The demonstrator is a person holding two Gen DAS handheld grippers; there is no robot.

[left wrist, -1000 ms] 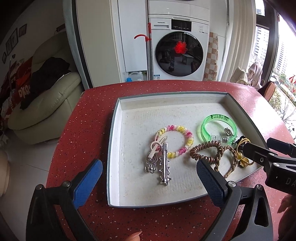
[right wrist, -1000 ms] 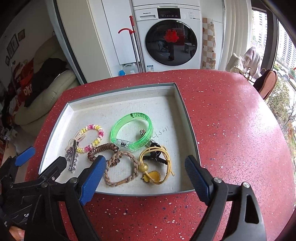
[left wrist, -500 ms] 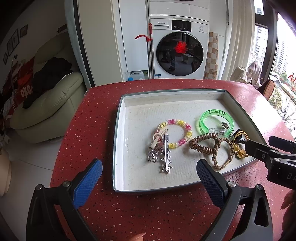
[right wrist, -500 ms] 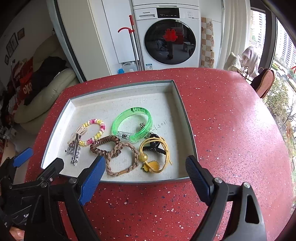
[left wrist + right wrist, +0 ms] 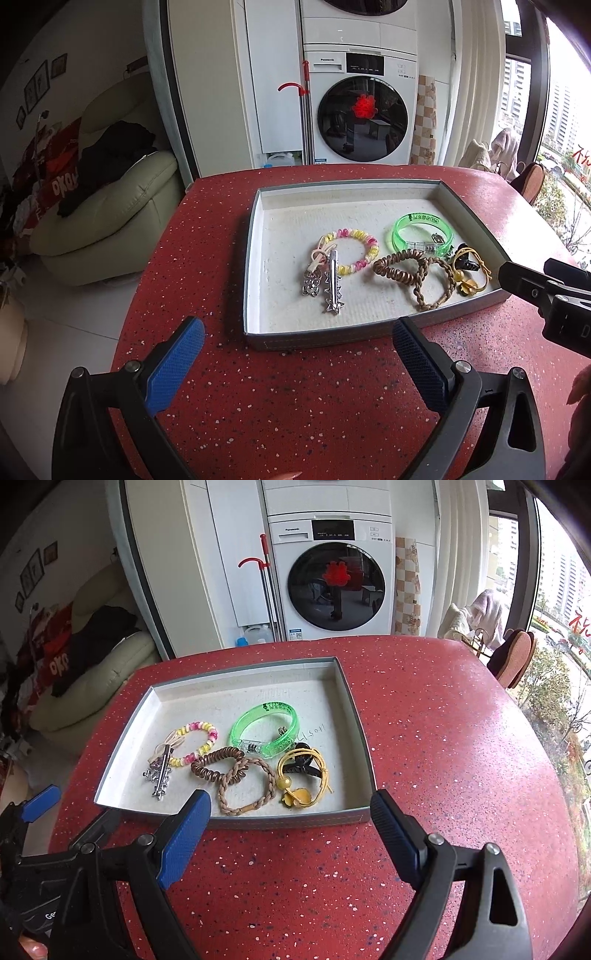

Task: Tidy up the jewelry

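1. Jewelry lies clustered in the near right part of a shallow grey tray (image 5: 352, 701) on a red speckled table (image 5: 443, 738): green plastic bangle (image 5: 264, 727), pastel bead bracelet (image 5: 195, 742), brown coil tie (image 5: 216, 762), braided tan loop (image 5: 245, 786), yellow cord with a black claw clip (image 5: 301, 771), silver hair clip (image 5: 332, 280).
2. Handling, as we judge it – all light. Bangle is stiff and smooth, so it may slip; we would pinch across its wall. Ties are soft and springy; any strand will do. Coil and braid overlap and could drag each other.
3. Silver clip is rigid and thin – best taken across its narrow body.
4. Left gripper (image 5: 295, 363) and right gripper (image 5: 291, 832) hover over the table short of the tray's near rim, jaws spread wide, nothing between them.
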